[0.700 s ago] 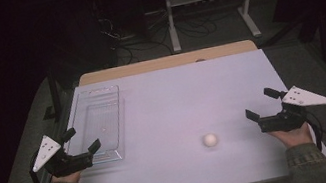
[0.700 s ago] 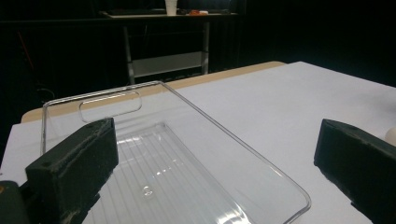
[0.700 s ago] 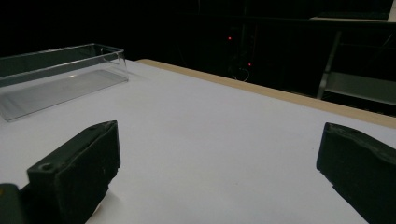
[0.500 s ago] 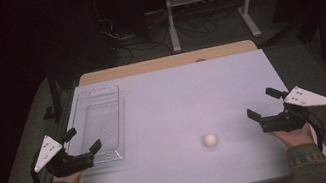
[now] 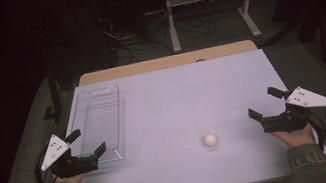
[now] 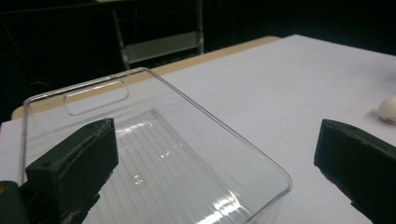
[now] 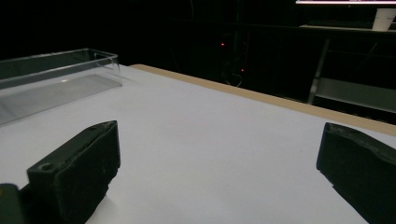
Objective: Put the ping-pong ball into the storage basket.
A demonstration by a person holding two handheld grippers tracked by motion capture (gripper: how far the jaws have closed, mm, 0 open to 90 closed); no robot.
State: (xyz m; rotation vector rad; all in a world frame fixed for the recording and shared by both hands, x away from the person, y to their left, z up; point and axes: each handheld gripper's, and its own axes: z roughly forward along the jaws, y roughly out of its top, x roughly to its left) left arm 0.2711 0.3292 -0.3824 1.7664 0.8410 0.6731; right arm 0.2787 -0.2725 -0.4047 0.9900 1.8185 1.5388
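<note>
The desk (image 5: 167,101), white-topped with a strip of bare wood along its far edge, carried everything. A clear plastic tray (image 5: 100,123) lay lengthwise along the desk's left edge, its ribbed floor bare and a handle slot (image 6: 95,96) cut in its far end. The left gripper (image 5: 86,142) hovered at the tray's near end, close to the desk's near-left corner, its jaws spread wide with nothing between them; in the left gripper view one jaw stood over the tray's floor and the other outside its near corner. The right gripper (image 5: 265,103) sat near the desk's right edge, jaws equally wide apart and holding nothing. A small white ball (image 5: 210,140) rested on the desk toward the near edge, right of centre, between the two grippers and nearer the right one, touching neither.
</note>
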